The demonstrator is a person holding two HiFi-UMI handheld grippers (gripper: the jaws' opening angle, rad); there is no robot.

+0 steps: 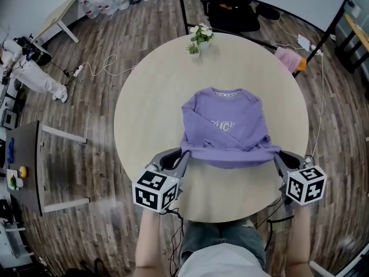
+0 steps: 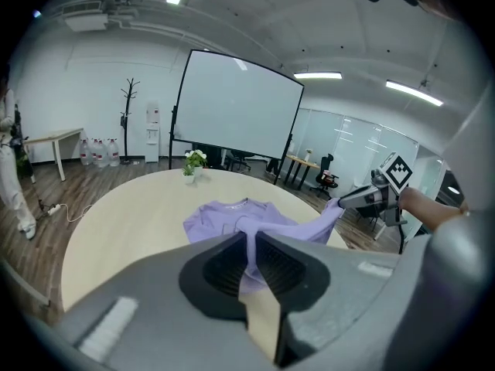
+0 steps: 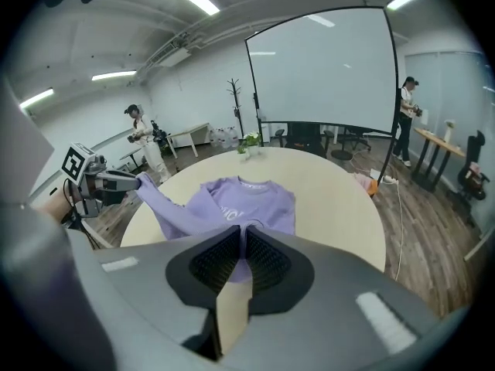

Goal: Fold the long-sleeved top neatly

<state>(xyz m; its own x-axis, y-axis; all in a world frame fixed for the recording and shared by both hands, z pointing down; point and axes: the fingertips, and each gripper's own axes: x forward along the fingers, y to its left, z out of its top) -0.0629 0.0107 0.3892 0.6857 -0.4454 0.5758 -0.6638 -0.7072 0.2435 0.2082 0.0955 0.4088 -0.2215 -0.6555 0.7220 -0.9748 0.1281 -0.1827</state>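
Observation:
A purple long-sleeved top [image 1: 228, 126] lies on the round table [image 1: 150, 108], collar at the far side, white print on its chest. Its near hem is lifted off the table and stretched between my two grippers. My left gripper [image 1: 183, 153] is shut on the hem's left corner, and purple cloth [image 2: 249, 247] runs between its jaws. My right gripper [image 1: 277, 153] is shut on the right corner, with cloth [image 3: 241, 242] pinched between its jaws. Each gripper view shows the other gripper holding its end of the top [image 2: 232, 222] [image 3: 232, 203].
A small potted plant [image 1: 200, 37] stands at the table's far edge. Something pink [image 1: 288, 56] lies on the floor off the table's far right. Cables [image 1: 104, 68] run across the wooden floor at left, beside a dark side table [image 1: 26, 154]. A person [image 3: 143, 149] stands in the background.

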